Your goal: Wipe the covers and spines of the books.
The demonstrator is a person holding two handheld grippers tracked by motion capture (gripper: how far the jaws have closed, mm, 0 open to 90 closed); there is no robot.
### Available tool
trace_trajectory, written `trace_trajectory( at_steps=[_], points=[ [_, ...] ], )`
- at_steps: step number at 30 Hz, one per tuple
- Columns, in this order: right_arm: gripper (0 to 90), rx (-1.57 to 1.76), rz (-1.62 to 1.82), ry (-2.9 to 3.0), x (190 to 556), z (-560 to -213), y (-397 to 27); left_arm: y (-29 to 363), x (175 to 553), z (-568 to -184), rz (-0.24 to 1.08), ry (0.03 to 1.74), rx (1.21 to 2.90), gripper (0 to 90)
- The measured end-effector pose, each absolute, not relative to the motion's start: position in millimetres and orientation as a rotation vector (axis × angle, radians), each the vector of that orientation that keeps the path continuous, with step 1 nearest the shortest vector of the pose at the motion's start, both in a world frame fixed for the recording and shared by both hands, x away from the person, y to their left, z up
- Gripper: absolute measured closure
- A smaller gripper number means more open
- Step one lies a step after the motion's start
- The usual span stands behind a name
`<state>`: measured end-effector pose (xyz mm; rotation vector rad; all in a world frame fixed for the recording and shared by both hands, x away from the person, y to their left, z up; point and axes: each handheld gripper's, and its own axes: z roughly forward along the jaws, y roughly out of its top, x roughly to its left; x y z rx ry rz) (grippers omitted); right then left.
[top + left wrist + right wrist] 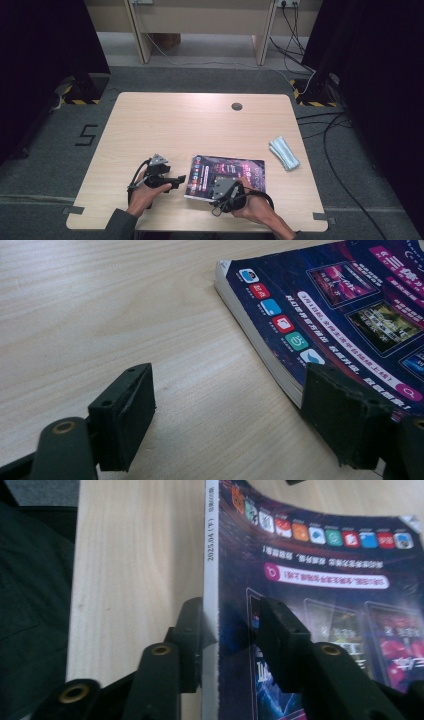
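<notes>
Straddling the spine edge of the thin purple glossy magazine (320, 575) on the wooden counter (165, 125), my right tool (232, 630) stands half open; limp (slippery cover), so grip near the spine.

A pale folded cloth (284, 153) lies near the table's (165, 120) right edge — a round grommet (237, 106) farther back.

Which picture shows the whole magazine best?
The high view: the magazine lies there whole on the table, all corners visible apart from the patch under the right gripper. The left gripper view gives one corner and the page edges; the right gripper view gives its spine and cover close up.
</notes>
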<state>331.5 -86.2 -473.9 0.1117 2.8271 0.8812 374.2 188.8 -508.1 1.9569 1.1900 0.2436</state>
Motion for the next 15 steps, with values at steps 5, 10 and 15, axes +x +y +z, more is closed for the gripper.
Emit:
trace_trajectory(
  at_steps=[5, 10, 15],
  points=[
    [53.9, 0.167, 0.929, 2.820, 329.8, -471.6, -93.4, 189.0, 373.9, -507.6, 0.245, 1.190, 1.957, 21.0],
    [51.5, 0.423, 0.865, 2.741, 346.2, -461.9, -120.7, 186.1, 372.5, -508.1, 0.244, 1.183, 1.962, 21.1],
    [42.7, 0.803, 0.782, 2.615, 366.0, -465.5, -166.1, 183.0, 371.4, -508.0, 0.234, 1.162, 1.973, 21.7]
  ],
)
